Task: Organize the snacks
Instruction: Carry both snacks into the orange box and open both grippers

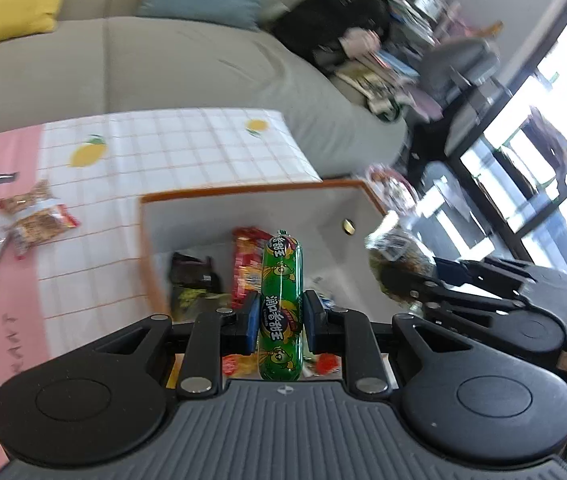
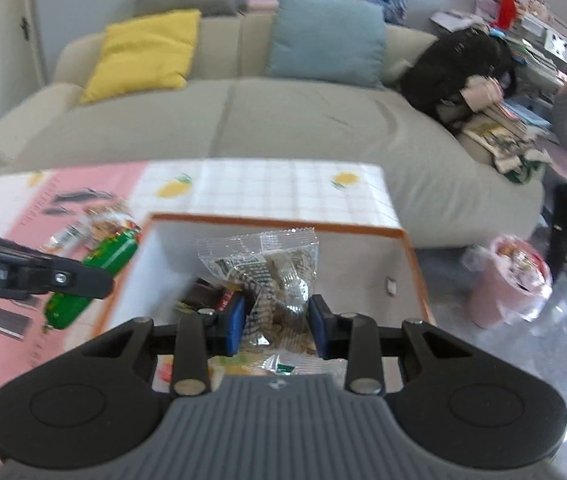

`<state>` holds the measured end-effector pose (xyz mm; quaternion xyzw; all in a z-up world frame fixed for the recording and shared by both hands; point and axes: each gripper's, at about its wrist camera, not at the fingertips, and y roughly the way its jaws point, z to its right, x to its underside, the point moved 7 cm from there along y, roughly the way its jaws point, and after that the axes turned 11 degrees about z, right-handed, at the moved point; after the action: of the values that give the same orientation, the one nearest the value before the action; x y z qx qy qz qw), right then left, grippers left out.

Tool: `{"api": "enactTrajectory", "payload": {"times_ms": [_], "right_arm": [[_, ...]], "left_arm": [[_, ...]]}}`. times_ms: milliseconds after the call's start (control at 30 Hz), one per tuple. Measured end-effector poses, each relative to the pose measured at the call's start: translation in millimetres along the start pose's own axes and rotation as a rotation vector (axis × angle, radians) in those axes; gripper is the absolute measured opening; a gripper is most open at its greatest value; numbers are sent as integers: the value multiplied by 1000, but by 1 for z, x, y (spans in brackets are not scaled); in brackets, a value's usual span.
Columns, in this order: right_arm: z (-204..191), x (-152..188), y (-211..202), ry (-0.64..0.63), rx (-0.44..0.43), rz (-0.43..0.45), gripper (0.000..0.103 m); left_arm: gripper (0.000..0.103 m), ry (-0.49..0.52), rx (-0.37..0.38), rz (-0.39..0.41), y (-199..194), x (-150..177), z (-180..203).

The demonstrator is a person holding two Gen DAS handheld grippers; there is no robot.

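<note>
Both claws loaded over the snack box.
Left claw [image 1: 281, 312] clamped a green sausage stick [image 1: 280, 304]; right claw [image 2: 275, 324] clamped a clear cracker packet [image 2: 271, 276], white orange-rimmed box [image 2: 363, 264] at twelve o'clock.

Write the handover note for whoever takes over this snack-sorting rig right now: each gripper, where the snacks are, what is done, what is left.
Left gripper: shut on the green sausage, held above the storage box.
Right gripper: shut on the clear cracker packet, also above the box.
Done: several snack packs already lie in the box.
Left: release both items into the box, then collect the loose packets on the tablecloth.
</note>
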<state>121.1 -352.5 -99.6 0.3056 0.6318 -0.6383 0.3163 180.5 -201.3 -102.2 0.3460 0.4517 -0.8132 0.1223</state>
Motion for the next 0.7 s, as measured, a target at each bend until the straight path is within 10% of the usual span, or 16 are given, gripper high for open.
{"api": "enactTrajectory", "payload": {"times_ms": [700], "right_arm": [[39, 60, 90, -199, 65, -339, 33]], "left_arm": [[24, 134, -66, -324, 112, 43, 7]]}}
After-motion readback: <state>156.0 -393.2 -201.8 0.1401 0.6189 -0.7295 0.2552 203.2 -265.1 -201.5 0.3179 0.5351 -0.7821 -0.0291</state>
